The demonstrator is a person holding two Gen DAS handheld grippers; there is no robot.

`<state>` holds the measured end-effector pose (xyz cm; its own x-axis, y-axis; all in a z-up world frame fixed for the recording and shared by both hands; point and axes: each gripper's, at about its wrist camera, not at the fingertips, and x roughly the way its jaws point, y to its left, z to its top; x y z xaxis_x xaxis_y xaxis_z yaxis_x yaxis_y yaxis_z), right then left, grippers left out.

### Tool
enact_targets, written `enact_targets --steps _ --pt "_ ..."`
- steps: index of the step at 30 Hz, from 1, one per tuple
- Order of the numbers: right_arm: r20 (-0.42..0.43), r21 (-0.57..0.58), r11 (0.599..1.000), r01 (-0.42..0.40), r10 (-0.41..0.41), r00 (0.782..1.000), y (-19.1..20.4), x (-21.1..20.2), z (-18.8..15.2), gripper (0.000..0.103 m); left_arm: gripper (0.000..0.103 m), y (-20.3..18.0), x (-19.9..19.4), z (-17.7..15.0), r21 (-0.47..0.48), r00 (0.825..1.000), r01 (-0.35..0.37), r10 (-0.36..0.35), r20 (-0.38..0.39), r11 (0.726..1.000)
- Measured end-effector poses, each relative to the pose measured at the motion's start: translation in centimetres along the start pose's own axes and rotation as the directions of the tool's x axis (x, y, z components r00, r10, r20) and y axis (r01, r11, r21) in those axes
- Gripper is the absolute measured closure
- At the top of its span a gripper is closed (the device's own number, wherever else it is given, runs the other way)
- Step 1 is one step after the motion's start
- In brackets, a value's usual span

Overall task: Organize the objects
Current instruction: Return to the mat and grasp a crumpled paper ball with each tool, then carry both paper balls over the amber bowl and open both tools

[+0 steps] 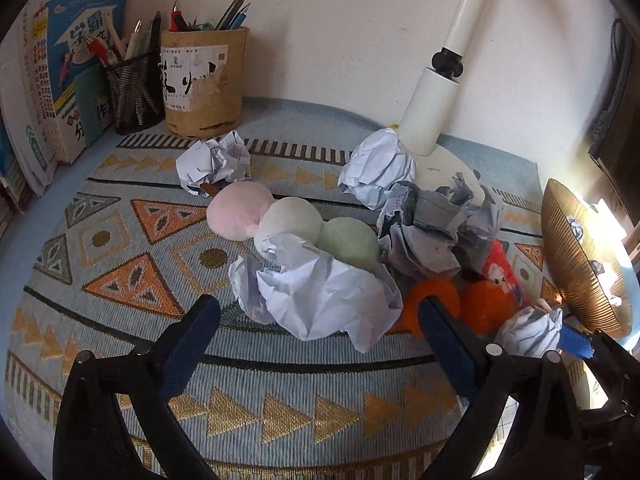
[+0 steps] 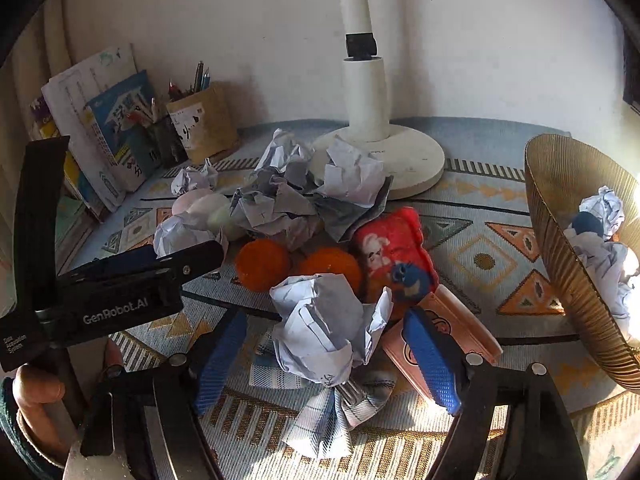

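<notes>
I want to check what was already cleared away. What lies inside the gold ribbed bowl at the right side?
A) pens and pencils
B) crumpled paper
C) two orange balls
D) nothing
B: in the right wrist view, crumpled paper sits inside the gold ribbed bowl, next to a small dark round thing I cannot identify; the orange balls lie on the mat, and the pens stand in the holders at the back.

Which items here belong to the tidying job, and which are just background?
Job: crumpled paper balls, gold bin already holding paper, orange balls, red plush, dango plush.
Background: lamp, pen holders, books.
</notes>
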<state>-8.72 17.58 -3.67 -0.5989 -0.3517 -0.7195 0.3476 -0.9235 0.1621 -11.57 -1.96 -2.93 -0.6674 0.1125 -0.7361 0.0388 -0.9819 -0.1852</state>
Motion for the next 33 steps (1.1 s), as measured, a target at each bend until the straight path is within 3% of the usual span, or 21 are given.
enact_targets --steps 1,2,5,9,15,18,20,22,24,27,30,31,33 --pt "0.012 -0.004 1.0 -0.015 0.015 1.0 0.0 0.2 -0.2 0.045 0.021 0.2 0.3 0.0 -0.01 1.0 0.008 -0.008 -0.008 1.0" --pt "0.004 -0.007 1.0 -0.016 0.016 1.0 0.0 0.3 -0.2 0.05 0.03 0.4 0.4 0.0 -0.02 0.999 0.045 -0.045 -0.025 0.999" --pt "0.04 0.006 1.0 -0.001 0.001 0.999 -0.1 -0.2 -0.2 0.051 0.048 0.3 -0.6 -0.4 0.015 0.999 0.042 -0.042 0.011 0.999" --pt "0.082 0.045 0.999 -0.02 0.016 0.997 -1.2 -1.2 -0.2 0.051 0.05 -0.6 -1.7 -0.7 0.058 0.998 0.023 -0.027 0.064 0.998" --pt "0.167 0.122 0.992 -0.008 -0.012 0.986 -3.0 -4.0 -0.4 0.051 0.05 -1.8 -3.7 -1.1 0.113 0.989 0.043 -0.059 0.136 0.993" --pt "0.22 0.179 0.982 -0.066 0.026 0.975 -4.3 -7.3 -1.0 0.051 0.05 -3.3 -5.9 -1.1 0.128 0.978 0.1 -0.121 0.169 0.987" --pt "0.262 0.192 0.98 -0.056 0.004 0.965 -5.1 -10.3 -1.3 0.051 0.05 -4.6 -8.3 -0.8 0.133 0.962 0.162 -0.186 0.199 0.978" --pt "0.315 0.204 0.979 -0.03 -0.036 0.948 -6.2 -13.9 -1.1 0.051 0.05 -6.6 -10.6 -0.1 0.153 0.94 0.221 -0.252 0.23 0.963" --pt "0.368 0.236 0.971 0.044 -0.132 0.92 -7.8 -17.8 -0.5 0.051 0.05 -9.5 -12.5 0.7 0.194 0.915 0.266 -0.311 0.256 0.944" --pt "0.432 0.292 0.938 0.187 -0.304 0.849 -9.9 -22.5 0.0 0.051 0.05 -14.6 -13.7 1.9 0.272 0.887 0.314 -0.383 0.258 0.91" --pt "0.436 0.337 0.885 0.322 -0.45 0.78 -11.7 -24.5 0.2 0.051 0.05 -19.5 -12.7 2.7 0.321 0.878 0.333 -0.416 0.237 0.887" --pt "0.429 0.349 0.871 0.346 -0.477 0.767 -12.4 -24.6 0.3 0.051 0.05 -21.0 -12.2 2.9 0.33 0.876 0.341 -0.425 0.227 0.88" --pt "0.415 0.368 0.858 0.358 -0.496 0.763 -13.9 -24.6 0.3 0.051 0.05 -23.6 -10.8 3.2 0.34 0.874 0.366 -0.445 0.195 0.866"
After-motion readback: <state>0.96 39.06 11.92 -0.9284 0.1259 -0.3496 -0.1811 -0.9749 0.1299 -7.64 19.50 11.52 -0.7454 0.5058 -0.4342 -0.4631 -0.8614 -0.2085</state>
